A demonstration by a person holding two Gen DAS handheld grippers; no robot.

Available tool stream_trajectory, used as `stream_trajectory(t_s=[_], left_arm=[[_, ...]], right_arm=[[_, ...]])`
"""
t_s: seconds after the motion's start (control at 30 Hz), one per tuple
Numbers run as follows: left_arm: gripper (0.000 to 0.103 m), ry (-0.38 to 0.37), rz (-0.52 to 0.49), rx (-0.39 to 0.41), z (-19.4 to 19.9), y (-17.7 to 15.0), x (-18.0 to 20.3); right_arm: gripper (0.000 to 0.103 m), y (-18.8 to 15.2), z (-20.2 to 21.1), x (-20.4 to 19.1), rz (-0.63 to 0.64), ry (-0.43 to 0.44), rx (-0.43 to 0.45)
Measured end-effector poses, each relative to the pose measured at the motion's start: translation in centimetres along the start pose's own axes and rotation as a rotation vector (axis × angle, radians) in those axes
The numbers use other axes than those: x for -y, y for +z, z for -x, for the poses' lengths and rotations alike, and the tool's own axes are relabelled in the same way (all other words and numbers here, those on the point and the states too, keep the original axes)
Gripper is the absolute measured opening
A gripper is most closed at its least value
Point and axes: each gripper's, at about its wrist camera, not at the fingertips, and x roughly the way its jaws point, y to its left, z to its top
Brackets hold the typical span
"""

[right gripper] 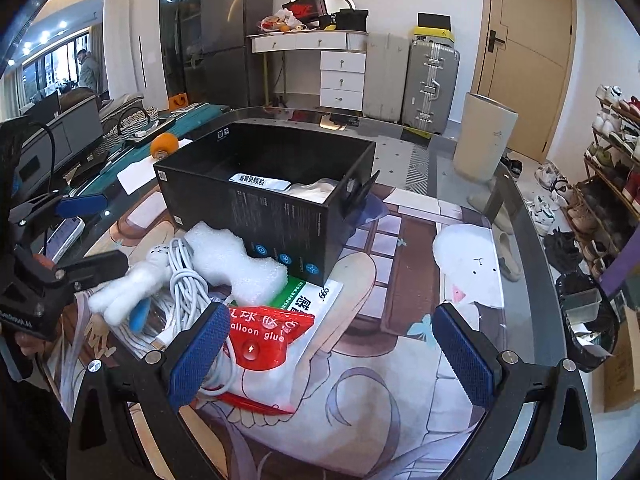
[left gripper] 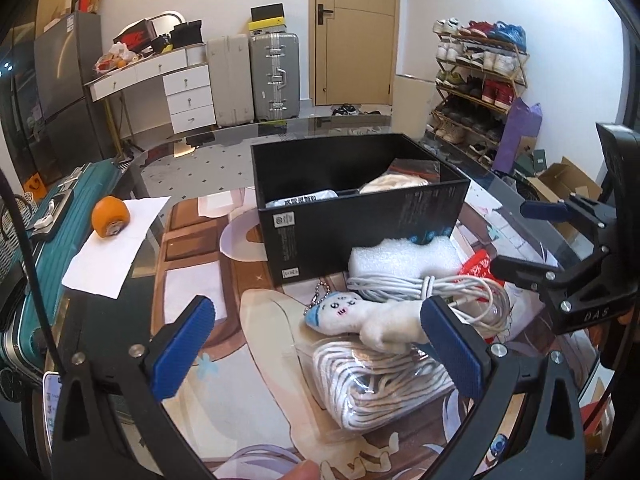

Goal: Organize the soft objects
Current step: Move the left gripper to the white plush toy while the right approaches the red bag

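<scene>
An orange fruit [left gripper: 110, 216] sits on a white paper sheet [left gripper: 116, 246] at the surface's [left gripper: 192, 240] left edge, beside a teal suitcase [left gripper: 36, 248]. Across the room a grey suitcase [left gripper: 275, 76] and a beige one [left gripper: 230, 80] stand by a wooden door [left gripper: 354, 32]. A white drawer desk [left gripper: 160, 84] holds clutter; a shoe rack [left gripper: 478, 80] fills the right wall. A fridge [right gripper: 236, 36] stands at the back.

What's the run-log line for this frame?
left gripper: open, nothing held | right gripper: open, nothing held | plush toy: outside black box
</scene>
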Motion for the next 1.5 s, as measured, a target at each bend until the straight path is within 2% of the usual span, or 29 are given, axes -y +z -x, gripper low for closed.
stream_trajectory(t_s=[0.43,0.8,1.07,1.3,1.5], left_arm=[[0.103,-0.055,-0.034,-0.047,-0.4,-0.2,0.3],[0.103,-0.050,-0.050,-0.052,-0.3,-0.3,0.7],[0.103,-0.062,-0.056,-0.062,-0.4,-0.4,0.8],[0.103,-0.070,-0.072,-0.090,-1.0,-0.8,1.1],[0.103,-0.088,-0.089,-0.108,-1.1,-0.9,1.3]], right_arm=[[0.102,-0.4,-1.0,0.0,-0.010,0.029,-0.031],[0.102,-1.2,-2.1,-1.5,0.034,0.121,-0.105],[0.102,-1.6,-2.9,-2.5,0.060,0.115,-0.130],[0.102,-2.1,-3.2,-1.2,0.047,0.076,-0.169],[0.102,-2.4,-3.6,-1.5,0.053,0.115,-0.189]])
